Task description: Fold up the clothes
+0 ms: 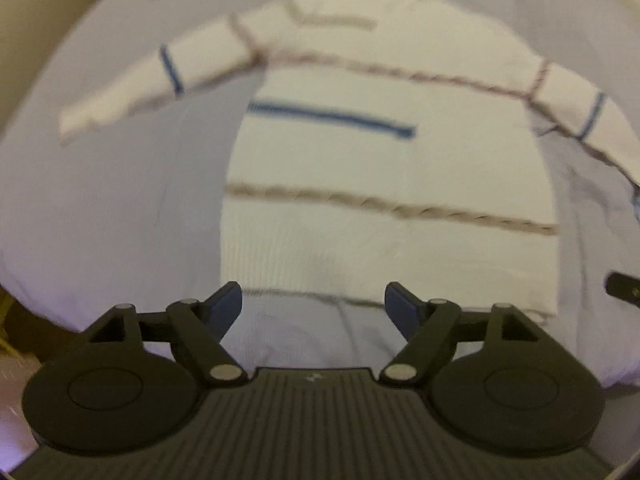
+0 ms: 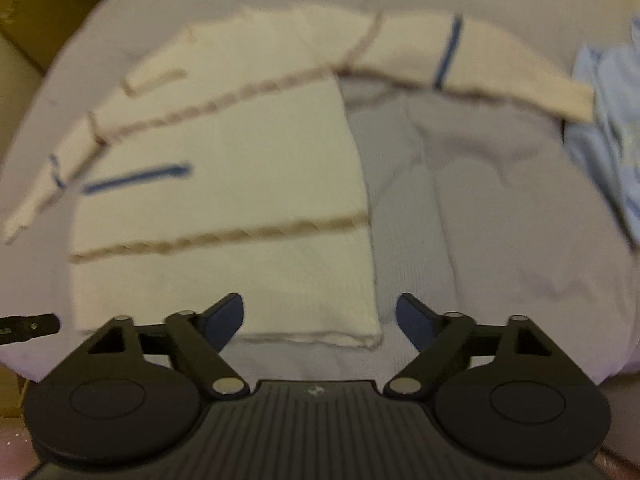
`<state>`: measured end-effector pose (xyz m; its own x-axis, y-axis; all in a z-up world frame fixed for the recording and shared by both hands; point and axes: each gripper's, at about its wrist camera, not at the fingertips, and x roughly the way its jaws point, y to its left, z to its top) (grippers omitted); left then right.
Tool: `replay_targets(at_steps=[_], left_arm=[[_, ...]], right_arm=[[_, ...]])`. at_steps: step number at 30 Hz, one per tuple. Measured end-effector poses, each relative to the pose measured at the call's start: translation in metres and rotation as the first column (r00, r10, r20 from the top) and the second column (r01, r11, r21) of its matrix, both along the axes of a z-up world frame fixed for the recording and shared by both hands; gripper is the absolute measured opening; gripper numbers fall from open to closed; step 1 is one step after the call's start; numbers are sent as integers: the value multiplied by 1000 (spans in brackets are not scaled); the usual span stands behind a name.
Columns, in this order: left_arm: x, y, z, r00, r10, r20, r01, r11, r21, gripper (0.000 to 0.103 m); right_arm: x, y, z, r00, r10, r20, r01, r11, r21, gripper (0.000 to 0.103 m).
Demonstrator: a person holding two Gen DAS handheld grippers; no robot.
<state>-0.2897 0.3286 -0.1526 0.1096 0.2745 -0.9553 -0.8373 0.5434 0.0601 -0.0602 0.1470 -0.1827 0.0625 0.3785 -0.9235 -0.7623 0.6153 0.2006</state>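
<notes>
A white knitted sweater with tan and blue stripes lies flat on a pale lilac cloth-covered table, both sleeves spread out to the sides. My left gripper hovers above its bottom hem, jaws wide apart, nothing between them. In the right wrist view the same sweater fills the left half, its right sleeve stretching across the top. My right gripper hangs over the hem's right corner, open and empty. A tip of the other gripper shows at the left edge.
A crumpled light blue garment lies at the table's right side, just past the sleeve's cuff. Brown cardboard boxes stand beyond the table's left edge. Wrinkled bare cloth lies right of the sweater.
</notes>
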Motion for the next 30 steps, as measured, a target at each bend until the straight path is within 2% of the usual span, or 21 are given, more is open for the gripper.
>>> replay_targets(at_steps=[1,4,9,13,17,25,30], left_arm=[[3,-5,10,1000,-7,8,7,1000,10,77],[10,-21,40,999,-27,25,26,999,38,87],[5,-38,64,999,-39,-28,42,995,92,92],[3,-40,77,998,-63,-13,65,991,120,94],[2,-32,89,995,-91,35,87,990,115,94],[2,-11,101,983,-178,50,170,976,135,94],[-4,-12,103,981,-189,47,180,973,143,94]], right_arm=[[-3,0,12,1000,14,6,-14,1000,19,89],[-13,-3,36,999,47,6,-47,998,50,89],[-31,-7,51,998,61,24,-62,997,47,89],[-38,-11,61,997,31,64,-33,999,38,90],[-42,-11,76,995,-14,104,9,999,45,90],[-52,-8,94,989,-105,105,99,993,60,90],[-62,-11,96,986,-130,100,124,990,66,90]])
